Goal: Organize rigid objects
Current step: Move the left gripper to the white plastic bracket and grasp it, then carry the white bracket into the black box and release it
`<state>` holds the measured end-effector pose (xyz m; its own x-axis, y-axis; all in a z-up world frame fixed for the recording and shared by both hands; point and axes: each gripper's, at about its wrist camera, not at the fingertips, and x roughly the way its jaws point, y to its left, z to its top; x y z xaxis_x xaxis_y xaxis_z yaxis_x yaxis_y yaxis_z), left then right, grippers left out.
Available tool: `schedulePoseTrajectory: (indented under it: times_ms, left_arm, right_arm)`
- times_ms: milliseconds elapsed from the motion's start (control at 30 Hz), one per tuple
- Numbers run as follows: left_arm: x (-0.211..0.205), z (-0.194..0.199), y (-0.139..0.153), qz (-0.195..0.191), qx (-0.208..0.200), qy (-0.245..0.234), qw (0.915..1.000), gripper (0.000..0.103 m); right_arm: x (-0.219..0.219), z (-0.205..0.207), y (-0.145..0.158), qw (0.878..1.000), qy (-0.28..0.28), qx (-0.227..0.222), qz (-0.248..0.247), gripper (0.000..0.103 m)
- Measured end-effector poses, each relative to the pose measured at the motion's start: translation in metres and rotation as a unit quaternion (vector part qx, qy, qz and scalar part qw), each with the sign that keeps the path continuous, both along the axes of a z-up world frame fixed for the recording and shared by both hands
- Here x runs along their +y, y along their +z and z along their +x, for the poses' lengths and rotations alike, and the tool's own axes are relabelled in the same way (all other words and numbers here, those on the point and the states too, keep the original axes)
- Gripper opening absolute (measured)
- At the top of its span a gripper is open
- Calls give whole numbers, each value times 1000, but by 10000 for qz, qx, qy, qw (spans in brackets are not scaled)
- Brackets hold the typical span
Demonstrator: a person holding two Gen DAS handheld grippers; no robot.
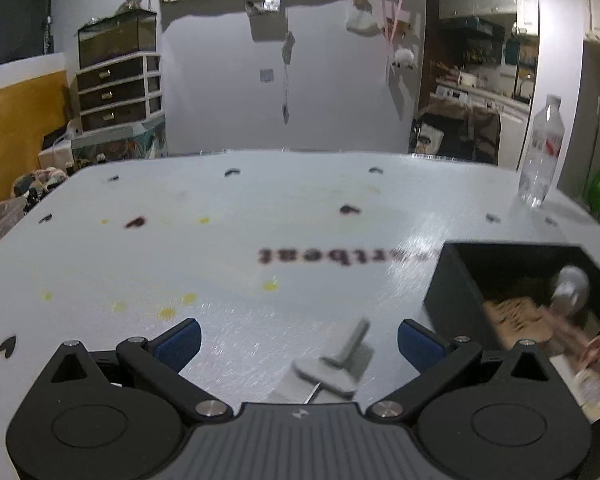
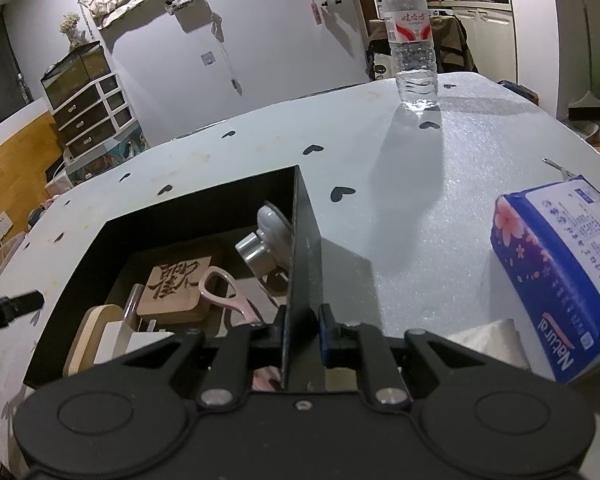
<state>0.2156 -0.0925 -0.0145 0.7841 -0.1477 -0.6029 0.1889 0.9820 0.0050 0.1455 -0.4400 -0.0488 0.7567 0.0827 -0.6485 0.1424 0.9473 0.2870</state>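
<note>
- My left gripper (image 1: 299,340) is released: its two blue pads (image 1: 182,338) stand wide apart with nothing clamped between them.
- On the table between those open pads, toward the right one, lies a small grey T-shaped piece (image 1: 340,362) (blurred, so I cannot tell what kind of object it is). It touches neither pad.
- My right gripper (image 2: 304,338) is clenched on the right wall of the black box (image 2: 306,264): one finger sits inside the box, the other outside, and the thin wall stands upright between them.
- Inside the box, nearest my right gripper, a pink bottle opener (image 2: 224,292) lies flat, partly over a wooden coaster (image 2: 176,292) with carved black characters.
- At the far right inside corner of the box, a white and silver cylindrical part (image 2: 264,240) leans against the wall.
- At the near left of the box lie a pale wooden piece (image 2: 86,332) and a white block (image 2: 116,336), touching each other.
- Right of the box, well apart from it, a blue tissue pack (image 2: 560,276) rests at the near right of the table (image 2: 440,208).
- At the far edge of the table a clear water bottle (image 2: 411,36) stands upright.
</note>
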Motion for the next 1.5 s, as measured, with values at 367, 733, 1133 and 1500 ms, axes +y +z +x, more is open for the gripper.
schedulePoseTrajectory:
  times_ms: [367,733,1133,1500]
  left_arm:
    - [4,2,-38,150,420,-410,9982,77]
    - [0,3,-38,174,317,-791,9962,52]
    - [18,5,2,-1322,400,-657,9882,51]
    - [-59,8,60,-710,67,-2846,9560,51]
  right_arm:
    - [1,4,-2,10000,-35,73,-44,14]
    - [2,5,-3,9999,-58,82,-57,13]
    - [5,4,-1,9998,-108,88,-148,12]
    - [4,2,-1,9998,-107,45,-156,12]
